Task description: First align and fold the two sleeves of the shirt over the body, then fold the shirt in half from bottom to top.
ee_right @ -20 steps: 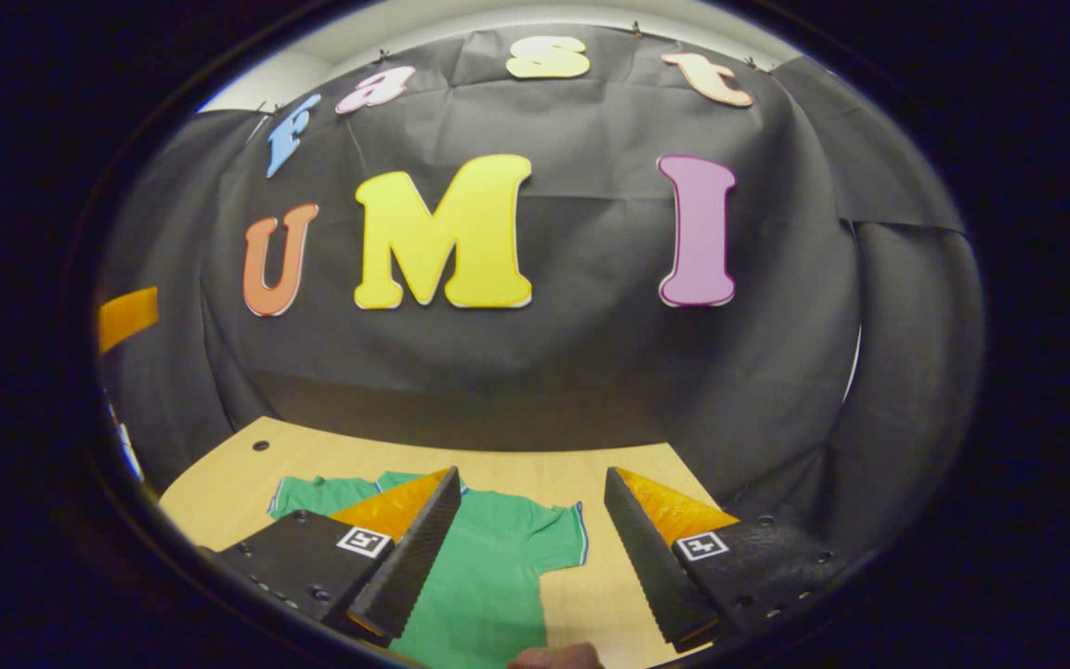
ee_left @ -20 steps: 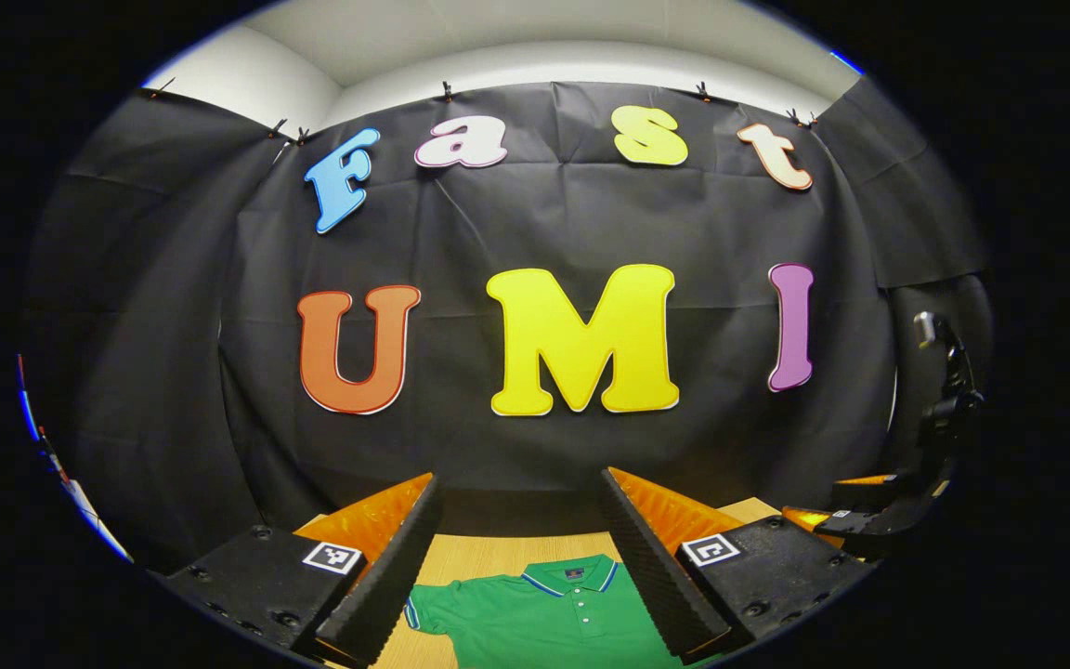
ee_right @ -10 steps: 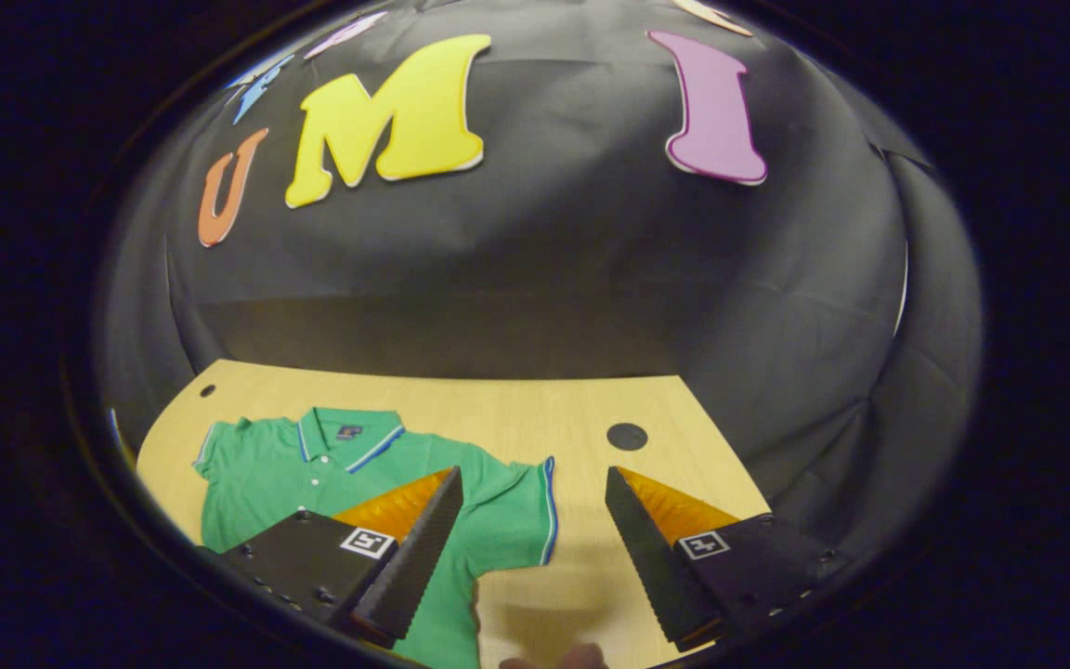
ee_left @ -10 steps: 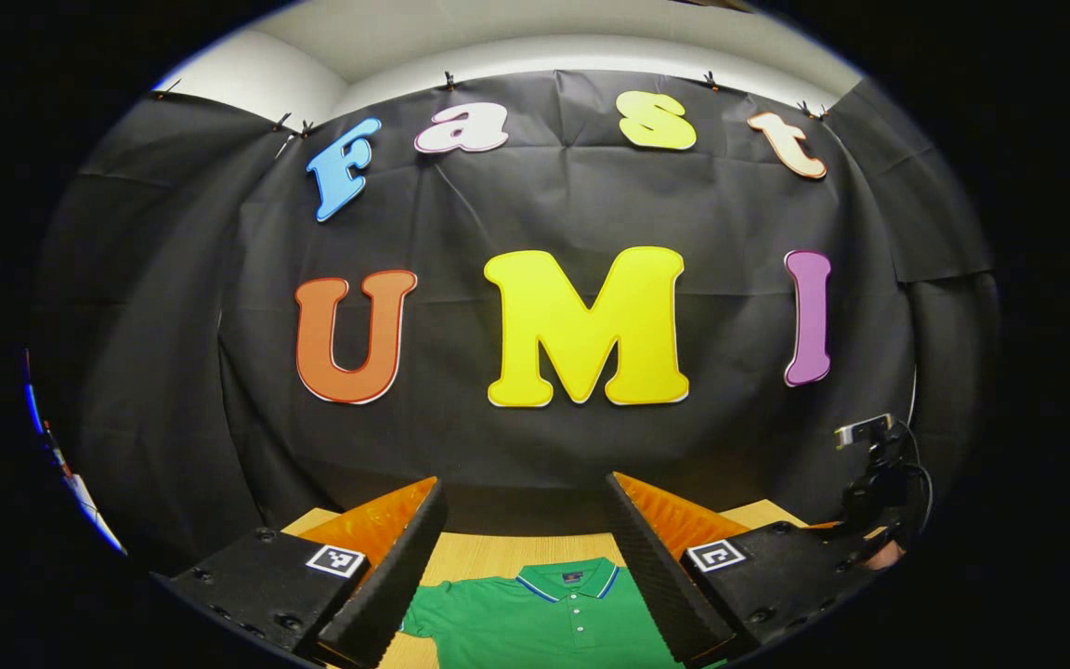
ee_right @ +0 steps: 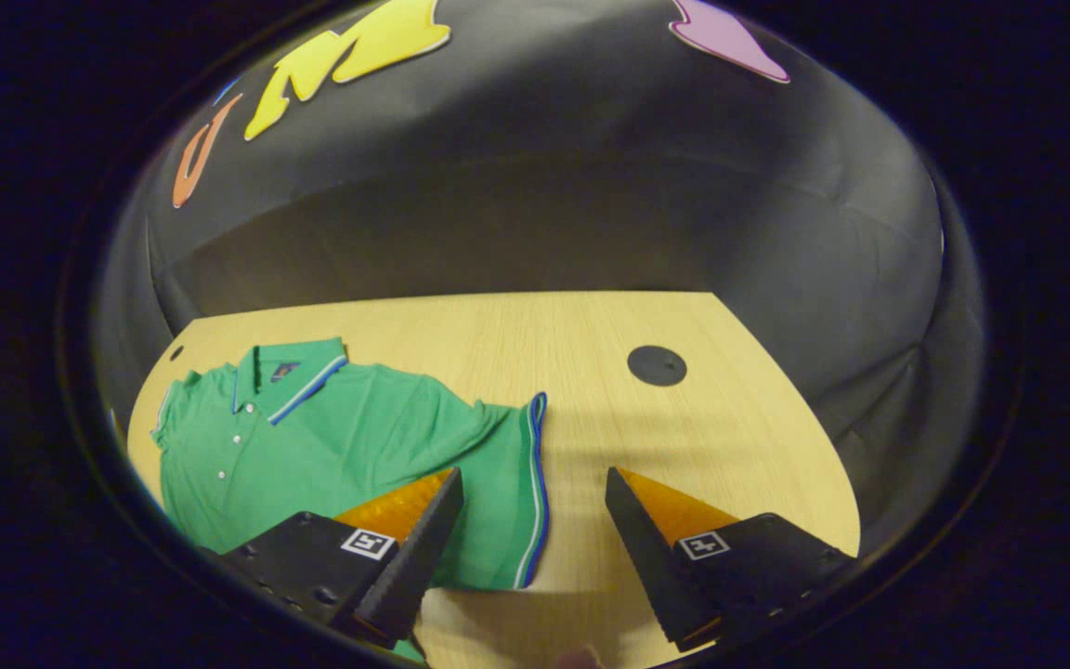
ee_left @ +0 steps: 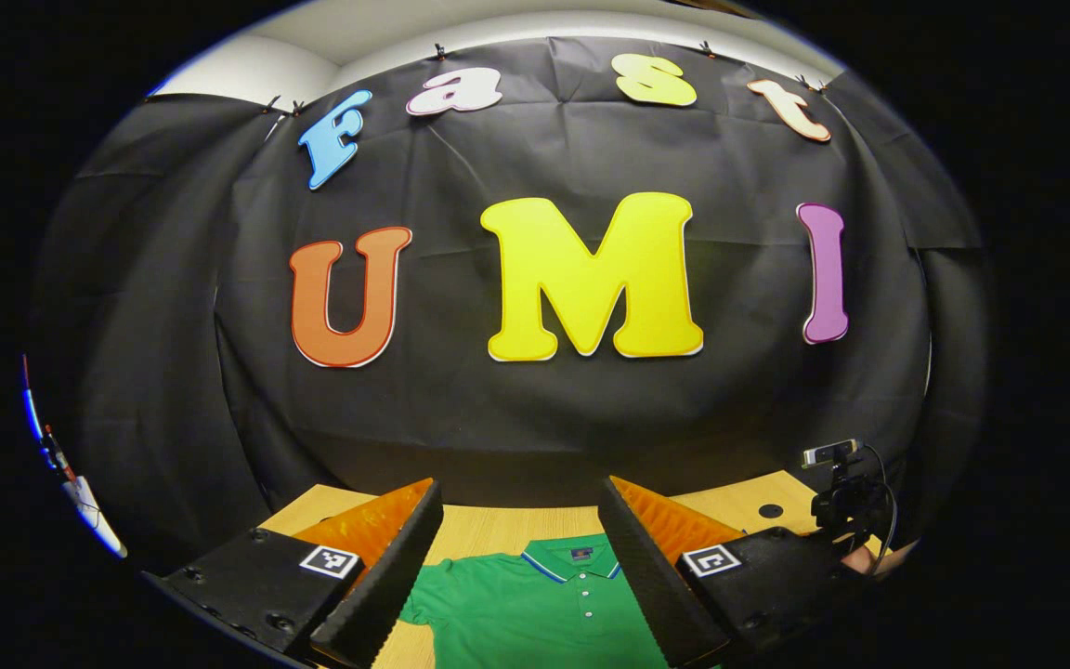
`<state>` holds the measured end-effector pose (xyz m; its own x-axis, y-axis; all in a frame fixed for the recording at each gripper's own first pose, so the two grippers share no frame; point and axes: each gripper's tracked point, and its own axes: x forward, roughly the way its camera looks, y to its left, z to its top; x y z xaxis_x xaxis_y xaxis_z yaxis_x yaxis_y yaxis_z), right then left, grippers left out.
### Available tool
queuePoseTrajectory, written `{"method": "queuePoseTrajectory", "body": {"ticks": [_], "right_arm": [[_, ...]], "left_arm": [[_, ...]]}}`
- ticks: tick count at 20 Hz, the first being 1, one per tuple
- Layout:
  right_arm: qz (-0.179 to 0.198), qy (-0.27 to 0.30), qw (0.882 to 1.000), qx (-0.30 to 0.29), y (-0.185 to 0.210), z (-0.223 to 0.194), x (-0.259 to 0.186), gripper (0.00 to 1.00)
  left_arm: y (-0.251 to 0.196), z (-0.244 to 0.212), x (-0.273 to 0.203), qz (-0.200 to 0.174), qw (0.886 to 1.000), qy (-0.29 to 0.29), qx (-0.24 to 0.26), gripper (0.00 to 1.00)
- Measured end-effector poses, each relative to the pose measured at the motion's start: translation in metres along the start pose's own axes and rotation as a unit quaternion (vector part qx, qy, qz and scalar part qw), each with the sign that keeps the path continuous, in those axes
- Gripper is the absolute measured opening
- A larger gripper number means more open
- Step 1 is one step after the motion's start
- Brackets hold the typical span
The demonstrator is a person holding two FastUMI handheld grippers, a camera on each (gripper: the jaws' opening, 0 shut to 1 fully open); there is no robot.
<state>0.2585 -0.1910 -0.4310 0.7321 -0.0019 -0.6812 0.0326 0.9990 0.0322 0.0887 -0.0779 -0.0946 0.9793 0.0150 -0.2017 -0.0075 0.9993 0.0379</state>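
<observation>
A green polo shirt (ee_right: 349, 446) lies flat on the wooden table (ee_right: 711, 437), collar (ee_right: 289, 376) toward the far left. Its short sleeve (ee_right: 507, 492), edged with a blue and white stripe, spreads out to the side. My right gripper (ee_right: 532, 478) hovers open above that sleeve's hem; one finger is over the sleeve, the other over bare wood. In the left gripper view the shirt (ee_left: 535, 609) shows collar and buttons between the fingers of my open left gripper (ee_left: 518, 487), which holds nothing. The right gripper (ee_left: 846, 506) also appears there, far right.
A round black hole cover (ee_right: 657, 365) sits in the tabletop beyond the sleeve, and a smaller hole (ee_right: 176, 353) near the far left corner. Black cloth walls close the table's back and sides. Part of a hand (ee_left: 869, 557) shows by the other gripper.
My right gripper has tipped downward and come closer to the table, so the whole upper shirt and its sleeve now show. The left gripper has tilted slightly down. Both stayed open.
</observation>
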Motion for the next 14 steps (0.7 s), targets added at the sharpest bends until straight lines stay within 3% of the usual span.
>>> {"method": "queuePoseTrajectory", "body": {"ticks": [4,7,8,9,10,12,14], "right_arm": [[0.007,0.006,1.0,0.007,0.003,-0.005,0.011,0.88],[0.019,0.012,1.0,0.006,0.009,-0.006,0.008,0.62],[0.025,0.012,1.0,0.008,0.011,-0.006,0.008,0.42],[0.03,0.016,0.999,0.011,0.013,-0.007,0.007,0.4],[0.045,0.012,0.999,0.018,0.019,-0.005,0.005,0.21],[0.04,0.016,0.999,0.023,0.019,-0.006,0.006,0.0],[0.04,0.018,0.999,0.027,0.02,-0.006,0.006,0.0]], "left_arm": [[-0.003,-0.004,0.006,-0.001,1.0,0.01,0.008,1.0],[-0.011,-0.002,0.008,-0.01,1.0,0.009,0.013,1.0],[-0.014,-0.002,0.009,-0.013,1.0,0.008,0.012,1.0],[-0.016,-0.003,0.008,-0.015,1.0,0.009,0.012,1.0],[-0.016,-0.003,0.008,-0.016,1.0,0.01,0.011,1.0],[-0.016,-0.005,0.007,-0.017,1.0,0.013,0.01,1.0],[-0.012,-0.005,0.006,-0.016,1.0,0.015,0.007,1.0]]}}
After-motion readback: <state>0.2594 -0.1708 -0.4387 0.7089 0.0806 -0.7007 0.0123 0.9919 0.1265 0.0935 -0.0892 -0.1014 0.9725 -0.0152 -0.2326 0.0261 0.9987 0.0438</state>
